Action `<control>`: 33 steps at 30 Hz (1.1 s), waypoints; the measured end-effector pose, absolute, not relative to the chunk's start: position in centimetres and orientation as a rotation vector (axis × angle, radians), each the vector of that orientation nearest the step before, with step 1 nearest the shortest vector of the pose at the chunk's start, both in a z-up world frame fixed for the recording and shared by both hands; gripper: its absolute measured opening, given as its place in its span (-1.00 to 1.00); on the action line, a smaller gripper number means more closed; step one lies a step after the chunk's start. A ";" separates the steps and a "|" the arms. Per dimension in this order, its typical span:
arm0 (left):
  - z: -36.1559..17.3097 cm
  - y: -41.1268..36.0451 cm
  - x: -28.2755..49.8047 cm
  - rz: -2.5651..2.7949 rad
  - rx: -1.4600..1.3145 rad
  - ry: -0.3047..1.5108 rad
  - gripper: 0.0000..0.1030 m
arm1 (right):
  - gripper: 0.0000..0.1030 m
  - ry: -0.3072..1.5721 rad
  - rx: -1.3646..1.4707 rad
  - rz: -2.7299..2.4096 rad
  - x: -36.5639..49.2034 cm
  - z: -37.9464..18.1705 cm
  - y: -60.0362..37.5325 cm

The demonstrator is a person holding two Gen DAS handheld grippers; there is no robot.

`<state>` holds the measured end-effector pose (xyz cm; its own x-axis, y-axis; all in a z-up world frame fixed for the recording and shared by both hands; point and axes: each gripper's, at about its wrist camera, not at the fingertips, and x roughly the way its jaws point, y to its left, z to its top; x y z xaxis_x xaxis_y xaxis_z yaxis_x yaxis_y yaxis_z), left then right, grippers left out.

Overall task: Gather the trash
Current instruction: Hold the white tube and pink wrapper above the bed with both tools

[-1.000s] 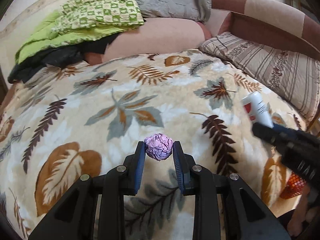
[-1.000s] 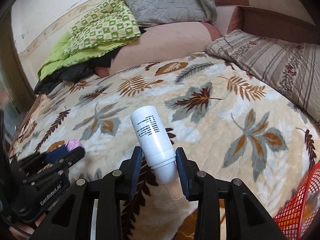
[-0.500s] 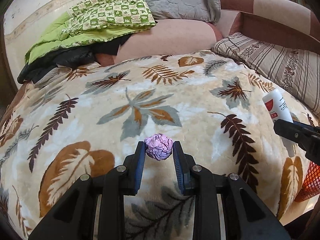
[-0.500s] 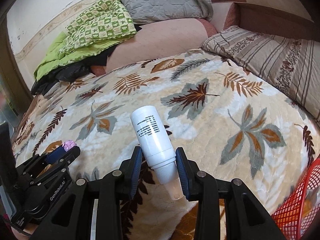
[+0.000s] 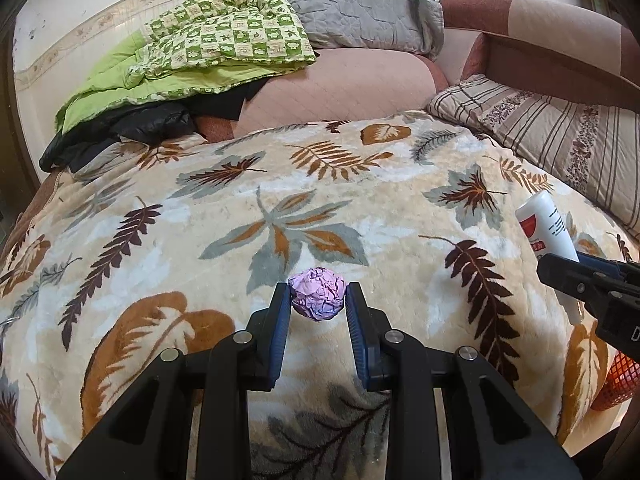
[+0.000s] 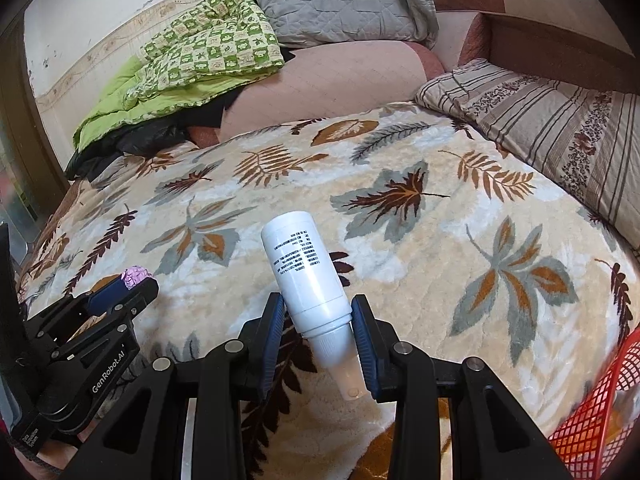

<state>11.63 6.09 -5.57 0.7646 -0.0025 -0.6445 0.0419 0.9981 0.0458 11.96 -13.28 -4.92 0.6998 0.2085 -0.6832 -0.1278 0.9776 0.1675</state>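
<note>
Left tongs [image 5: 318, 300] clamp the crumpled paper ball [image 5: 318, 294]: light, soft, squeezes easily. Right tongs [image 6: 318, 320] clamp the white bottle [image 6: 306, 276] near its neck; smooth, likely slippery.

I see a crumpled ball of lilac-purple paper [image 5: 318, 294], tightly wadded and creased all over, pinched between my left gripper's [image 5: 318, 300] blue pads and held up above the leaf-patterned cream blanket [image 5: 400, 216]. My right gripper [image 6: 318, 320] clamps a white plastic bottle [image 6: 306, 276] with small black print on one side and a red-and-white label on the other; its flat base points away from me and tilts up to the left, while its translucent cap points back between the fingers. At the far right, past the blanket's edge, sits an orange-red plastic mesh basket [image 6: 596, 428], only partly in view.
</note>
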 end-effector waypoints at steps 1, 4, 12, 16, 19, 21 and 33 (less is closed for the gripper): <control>-5.6 6.1 11.7 -0.024 0.057 0.700 -0.48 | -0.28 0.772 0.111 0.190 12.0 -4.9 -13.2; -5.5 6.1 11.7 -0.026 0.061 0.698 -0.48 | -0.28 0.774 0.107 0.197 12.2 -5.1 -12.9; -5.3 6.0 11.7 -0.026 0.067 0.686 -0.48 | -0.28 0.774 0.099 0.211 12.3 -5.2 -12.5; -5.2 5.7 11.5 -0.025 0.072 0.676 -0.48 | -0.28 0.775 0.106 0.211 12.3 -5.3 -12.7; -5.2 5.6 11.3 -0.027 0.073 0.669 -0.48 | -0.28 0.775 0.108 0.211 12.3 -5.3 -12.8; -5.2 5.7 11.2 -0.027 0.075 0.666 -0.48 | -0.28 0.774 0.107 0.211 12.3 -5.3 -12.8; -5.0 5.6 11.1 -0.032 0.074 0.655 -0.48 | -0.28 0.779 0.104 0.211 12.4 -5.4 -12.8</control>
<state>11.06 5.60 -5.02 0.7927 -0.0061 -0.6096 0.0530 0.9969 0.0590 12.37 -12.78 -5.44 0.6917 0.2268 -0.6857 -0.1503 0.9738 0.1704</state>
